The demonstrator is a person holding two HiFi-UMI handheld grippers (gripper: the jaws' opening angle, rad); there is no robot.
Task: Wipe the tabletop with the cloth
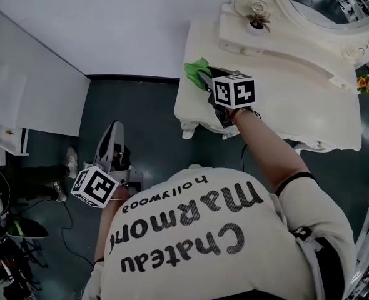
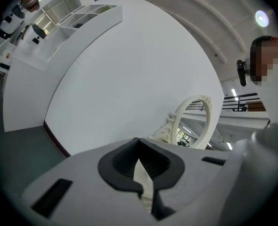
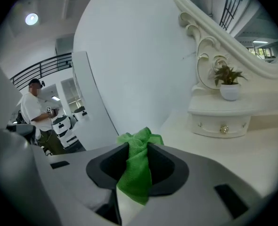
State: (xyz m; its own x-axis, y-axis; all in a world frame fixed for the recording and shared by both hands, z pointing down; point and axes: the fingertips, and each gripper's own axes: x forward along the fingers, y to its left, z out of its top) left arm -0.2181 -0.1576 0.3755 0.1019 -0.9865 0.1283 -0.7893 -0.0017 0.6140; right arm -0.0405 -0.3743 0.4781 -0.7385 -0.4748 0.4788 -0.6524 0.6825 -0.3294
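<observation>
Upper centre, the right claw (image 1: 206, 80) clamps the green cloth (image 3: 137, 171), apparently against the worktop (image 1: 284, 99) edge for wiping; the spare left claw (image 2: 140, 172) hangs closed, empty.

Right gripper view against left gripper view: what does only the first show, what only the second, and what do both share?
Only the right gripper view: the right gripper shut on the green cloth, a potted plant on the drawer shelf, and a distant person. Only the left gripper view: the left gripper, shut and empty, and white shelving. Both: the ornate cream mirror frame and the white wall.
</observation>
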